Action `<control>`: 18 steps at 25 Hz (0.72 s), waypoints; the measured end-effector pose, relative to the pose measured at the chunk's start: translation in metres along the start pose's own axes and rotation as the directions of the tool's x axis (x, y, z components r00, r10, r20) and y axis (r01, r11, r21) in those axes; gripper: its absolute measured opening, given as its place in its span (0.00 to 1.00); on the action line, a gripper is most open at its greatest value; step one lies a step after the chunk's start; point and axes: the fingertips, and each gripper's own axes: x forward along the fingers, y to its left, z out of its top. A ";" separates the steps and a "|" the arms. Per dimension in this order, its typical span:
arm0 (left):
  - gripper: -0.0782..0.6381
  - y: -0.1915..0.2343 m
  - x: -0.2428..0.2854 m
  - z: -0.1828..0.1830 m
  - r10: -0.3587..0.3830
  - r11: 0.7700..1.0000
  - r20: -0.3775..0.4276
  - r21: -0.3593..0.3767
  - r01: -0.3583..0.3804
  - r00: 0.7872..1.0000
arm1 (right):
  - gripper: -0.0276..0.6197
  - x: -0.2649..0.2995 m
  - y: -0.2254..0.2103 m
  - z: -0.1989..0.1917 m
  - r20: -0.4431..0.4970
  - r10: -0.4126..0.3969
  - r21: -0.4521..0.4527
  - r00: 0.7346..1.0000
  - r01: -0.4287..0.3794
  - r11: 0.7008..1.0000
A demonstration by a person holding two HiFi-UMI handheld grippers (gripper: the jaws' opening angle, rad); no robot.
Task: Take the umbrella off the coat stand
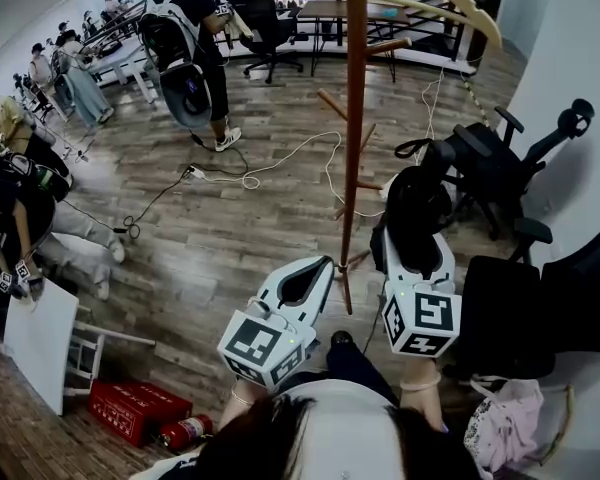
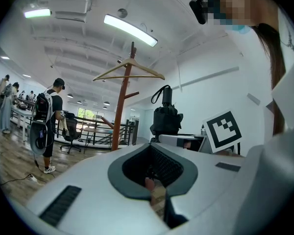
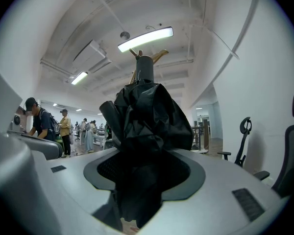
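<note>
The wooden coat stand [image 1: 353, 118] rises in the middle of the head view, with curved arms at its top. A folded black umbrella [image 1: 417, 208] stands upright just right of the pole, its strap loop [image 1: 410, 148] hanging free of the pegs. My right gripper [image 1: 417, 240] is shut on the umbrella's lower part; in the right gripper view the black fabric [image 3: 147, 116] fills the jaws. My left gripper [image 1: 323, 266] is left of the pole's foot, shut and empty. In the left gripper view I see the stand [image 2: 120, 111] and the umbrella [image 2: 166, 117].
Black office chairs [image 1: 500, 168] stand close on the right by a white wall. A person with a backpack [image 1: 185, 48] stands at the back, others sit at the left. A white cable [image 1: 270, 168] lies on the wooden floor. Red boxes [image 1: 130, 408] and a white board [image 1: 40, 343] lie bottom left.
</note>
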 end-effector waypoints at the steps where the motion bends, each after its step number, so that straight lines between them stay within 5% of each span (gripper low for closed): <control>1: 0.12 -0.001 -0.003 0.000 0.000 1.000 0.001 -0.001 0.000 1.000 | 0.42 -0.003 0.002 -0.001 0.000 -0.002 0.000 1.000 0.002 1.000; 18: 0.12 -0.026 -0.045 -0.007 -0.027 0.999 0.029 -0.015 0.028 0.999 | 0.42 -0.061 0.033 -0.012 0.001 -0.003 -0.020 1.000 0.003 1.000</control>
